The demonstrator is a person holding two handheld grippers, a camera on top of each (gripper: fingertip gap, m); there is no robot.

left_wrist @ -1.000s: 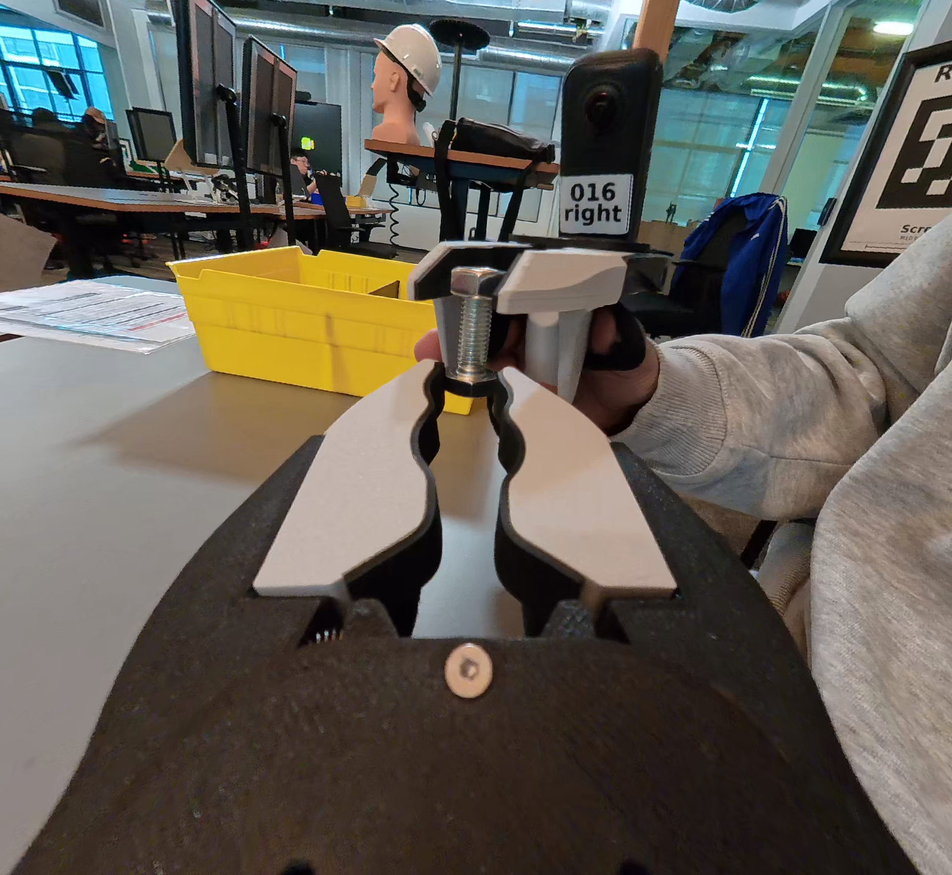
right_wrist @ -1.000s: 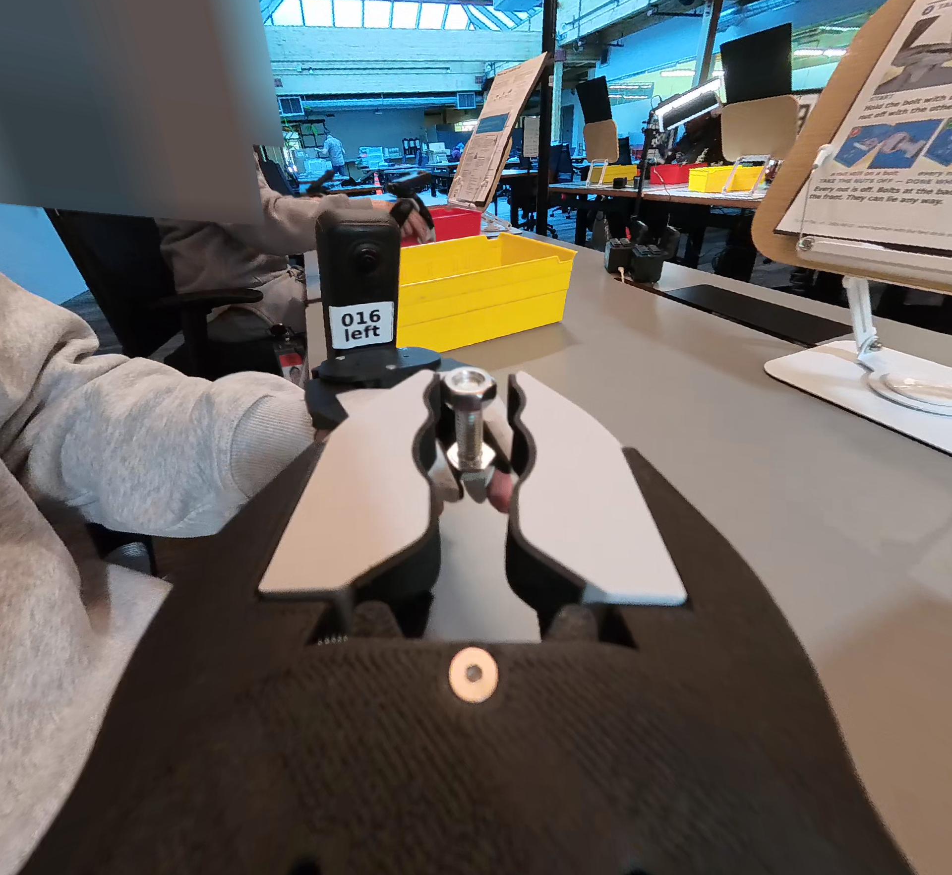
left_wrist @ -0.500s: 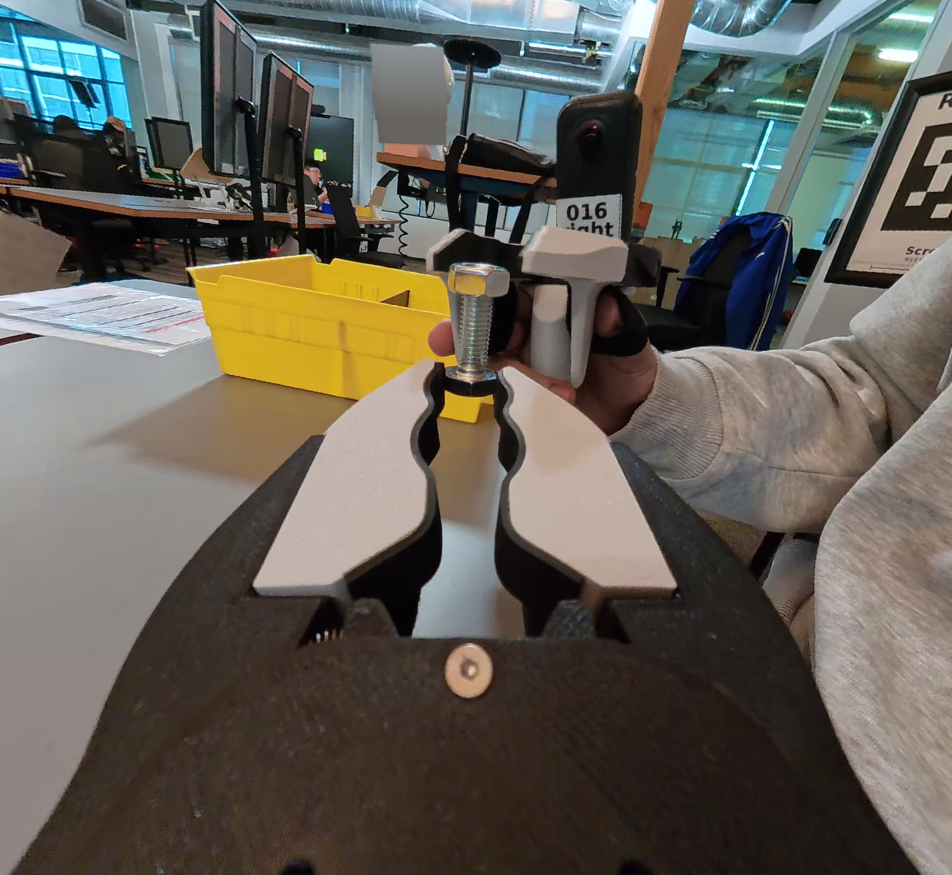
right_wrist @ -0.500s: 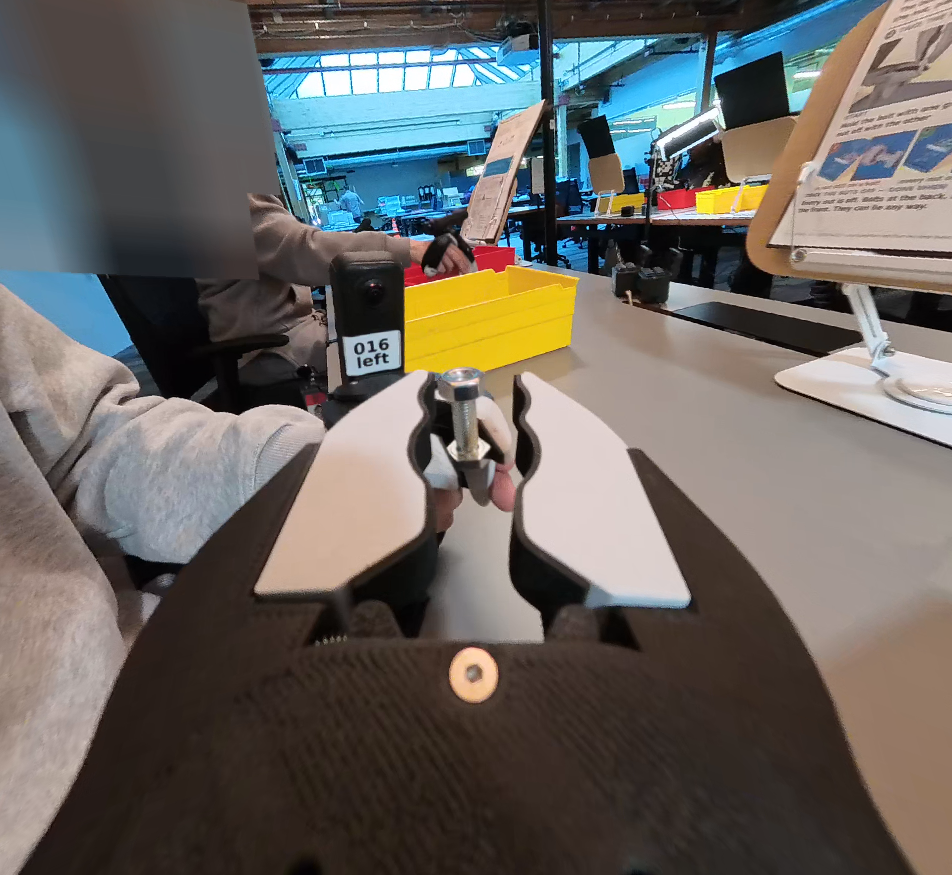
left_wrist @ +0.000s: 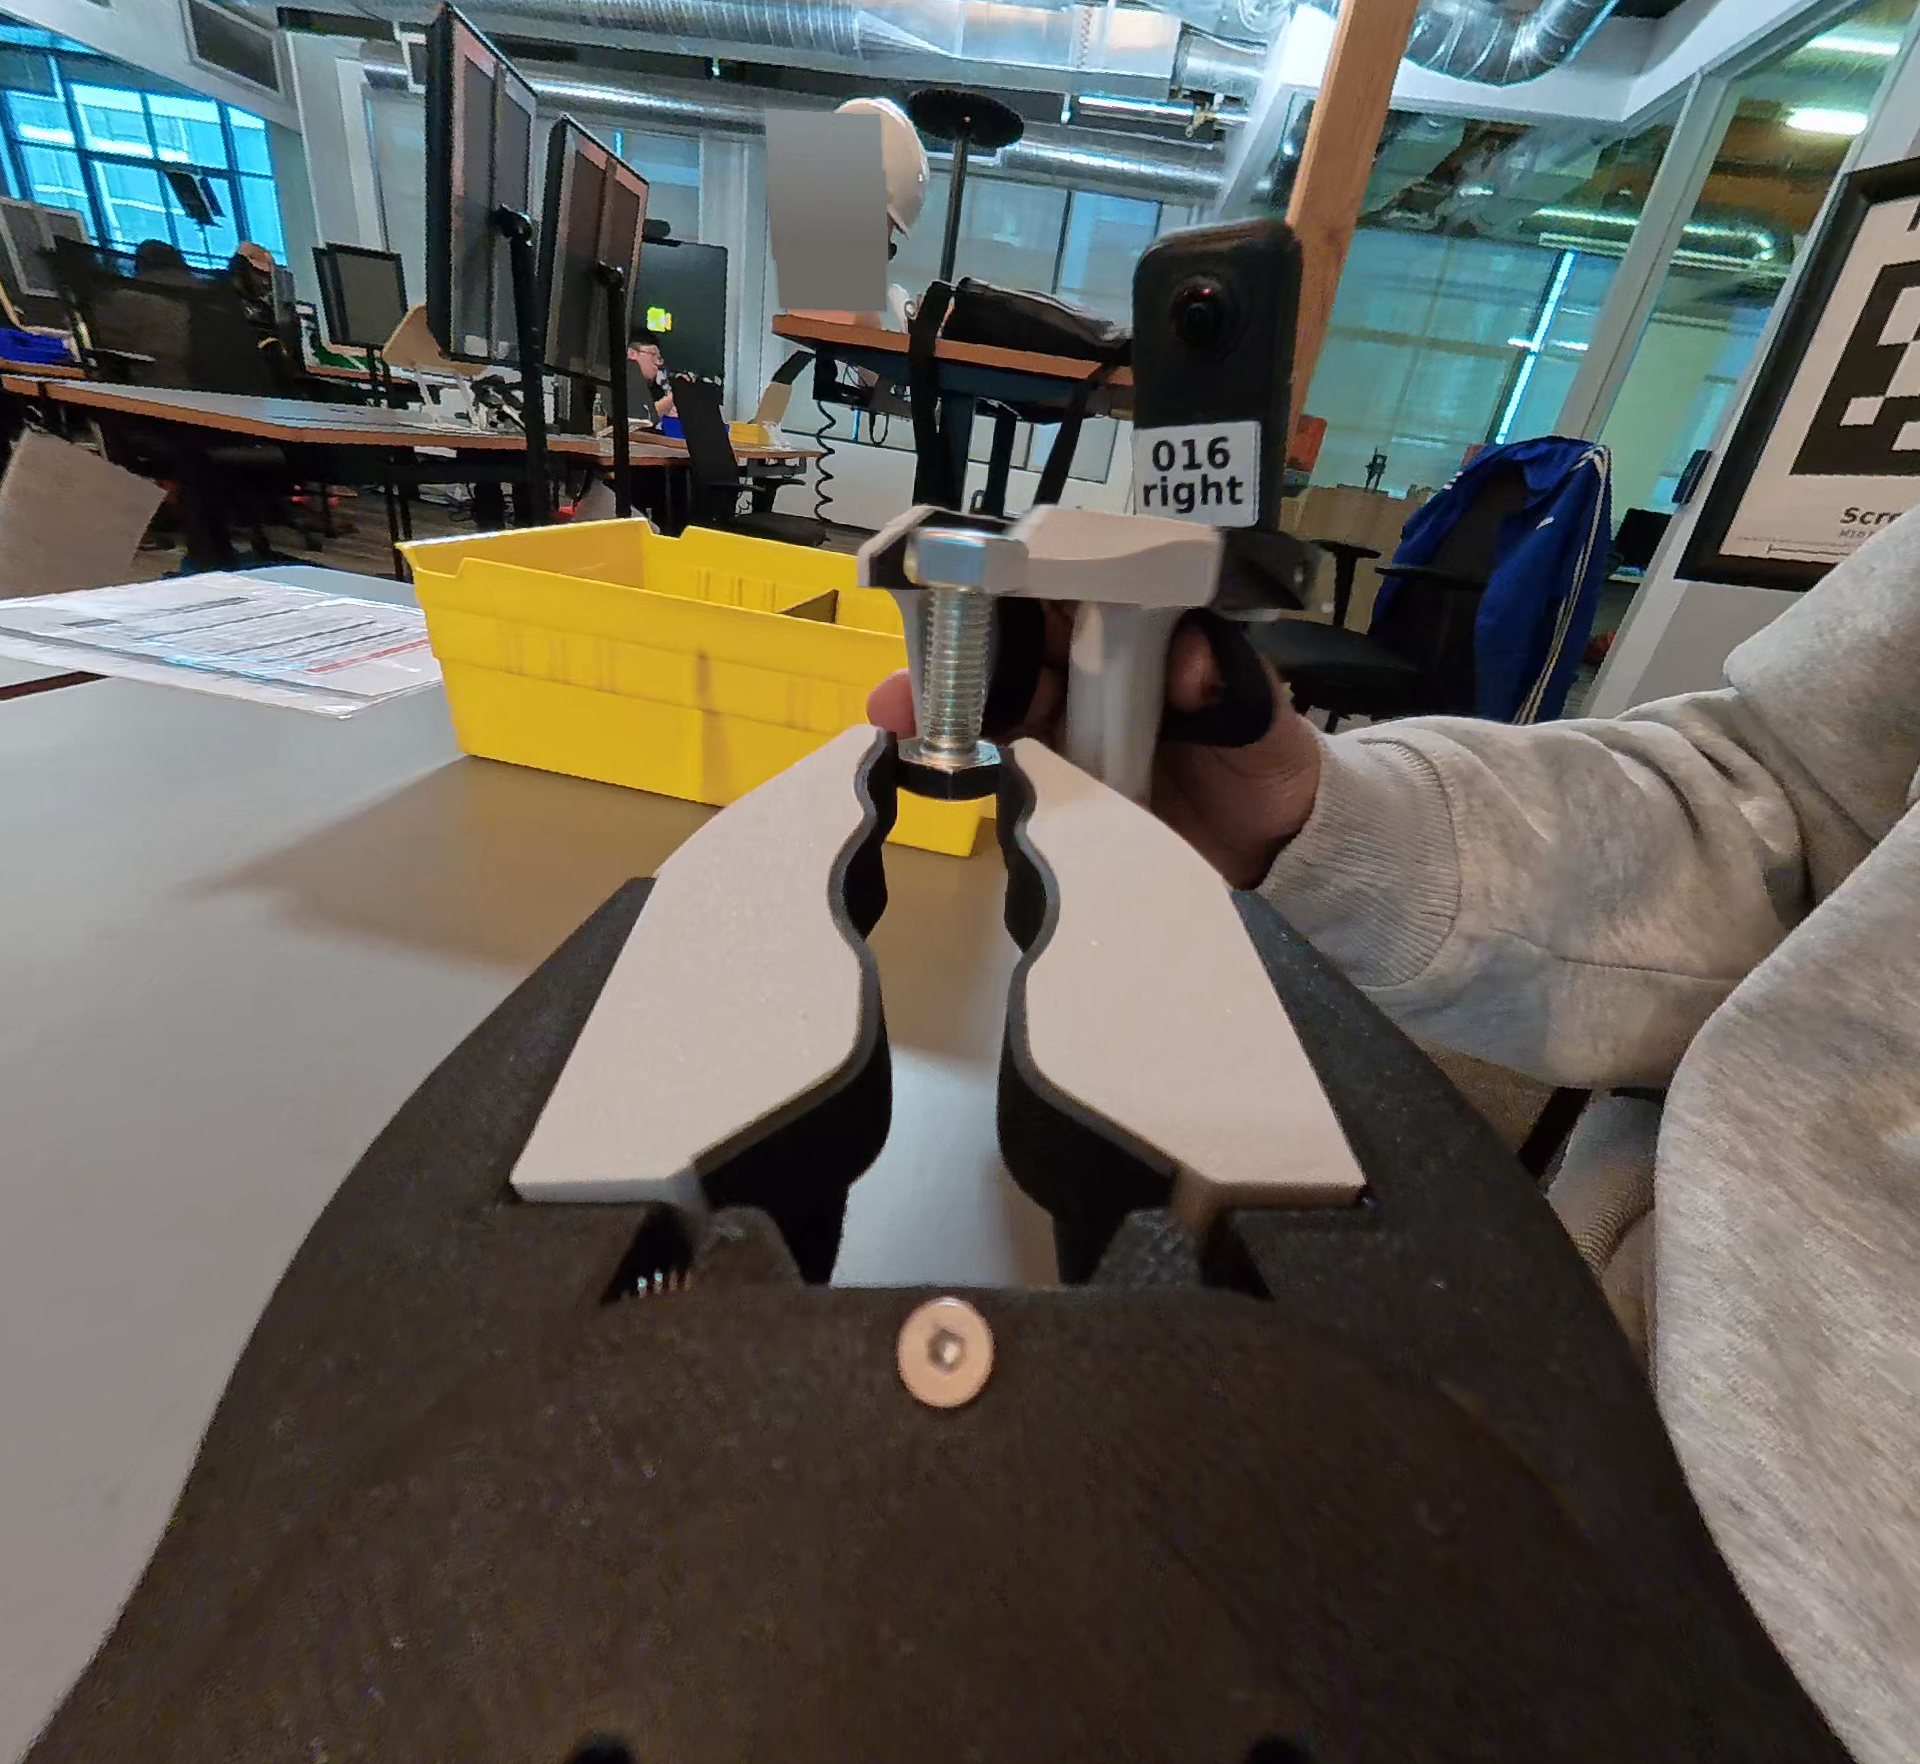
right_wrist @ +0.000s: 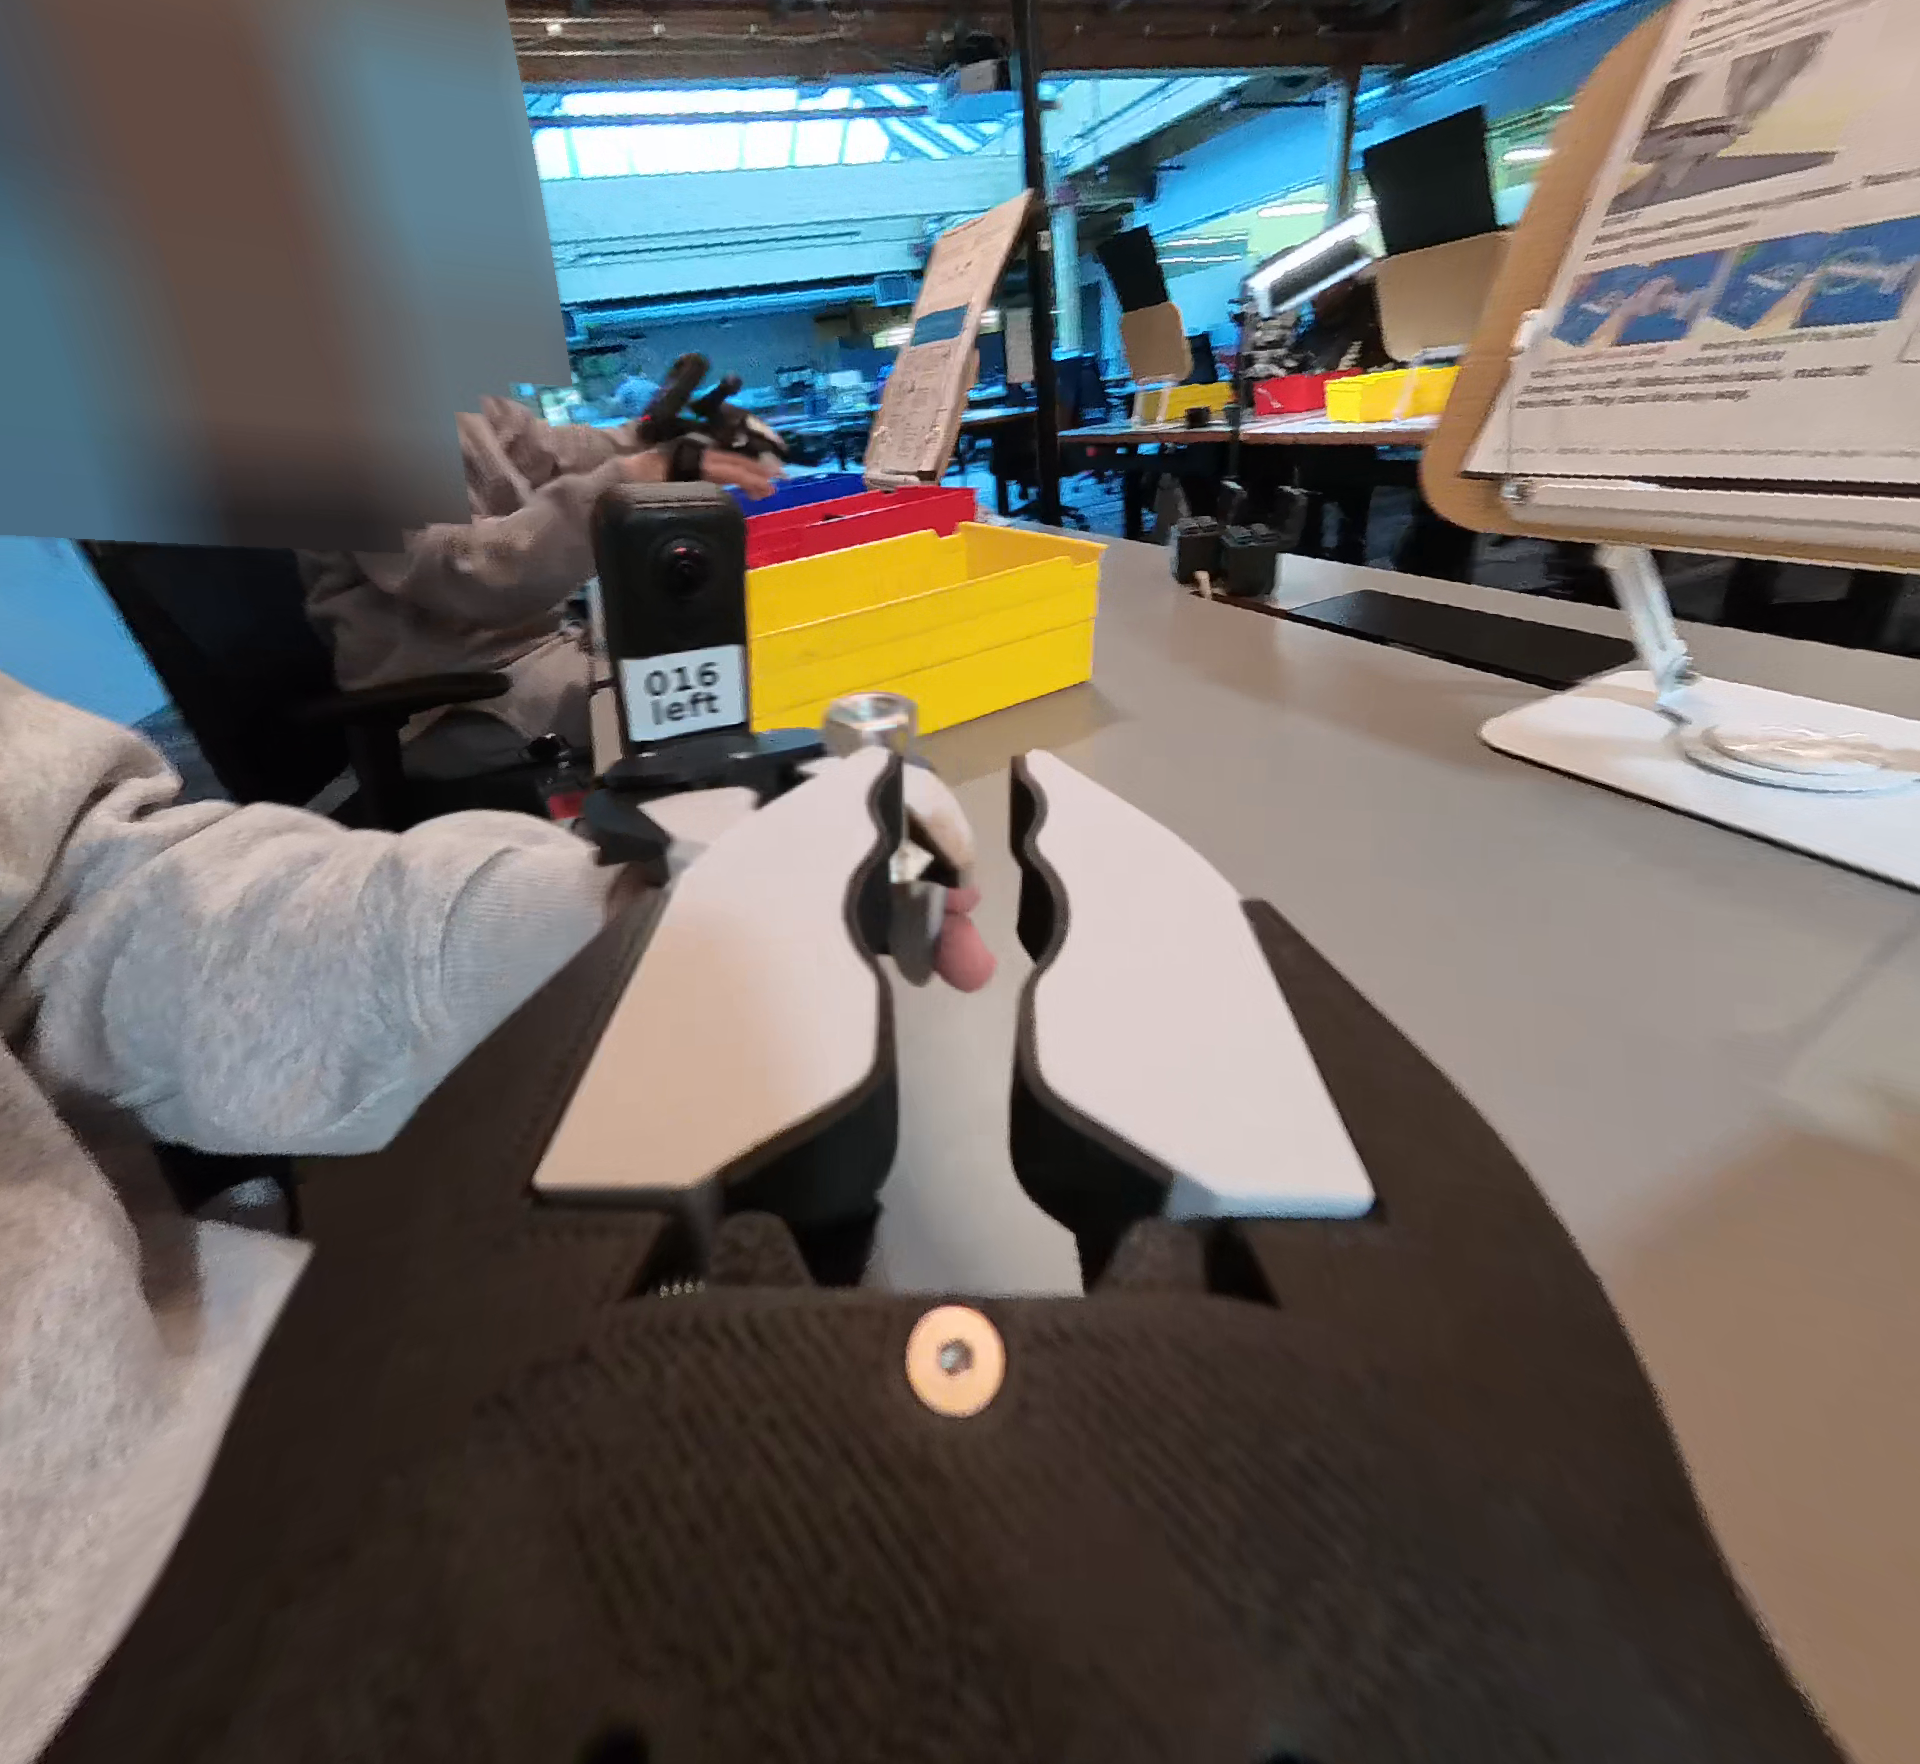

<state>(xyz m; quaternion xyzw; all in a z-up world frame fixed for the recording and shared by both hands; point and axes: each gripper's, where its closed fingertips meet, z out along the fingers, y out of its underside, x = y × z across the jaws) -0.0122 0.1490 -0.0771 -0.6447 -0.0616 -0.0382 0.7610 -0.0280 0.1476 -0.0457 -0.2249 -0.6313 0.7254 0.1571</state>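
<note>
A silver bolt [left_wrist: 954,665] stands upright above the grey table [left_wrist: 208,987]. My left gripper [left_wrist: 940,769] is shut on the nut [left_wrist: 940,756] at the bolt's lower end. The right gripper's white fingers [left_wrist: 1117,561] lie level with the bolt head, held by a hand in a grey sleeve [left_wrist: 1558,883]. In the right wrist view my right gripper [right_wrist: 953,764] is open. The bolt head [right_wrist: 868,722] sits by its left fingertip, with bare table showing up to the right finger. The shaft is mostly hidden behind that left finger.
A yellow bin [left_wrist: 644,665] stands on the table behind the bolt, and shows in the right wrist view [right_wrist: 914,634] with a red bin [right_wrist: 862,509] behind it. A printed sheet [left_wrist: 208,634] lies far left. A document stand [right_wrist: 1714,260] on a white base [right_wrist: 1714,769] stands at the right. Less than 4 cm separates the two grippers' tips.
In the right wrist view the bolt has gone from midway between the fingers to beside the left fingertip. The left gripper keeps its hold on the nut.
</note>
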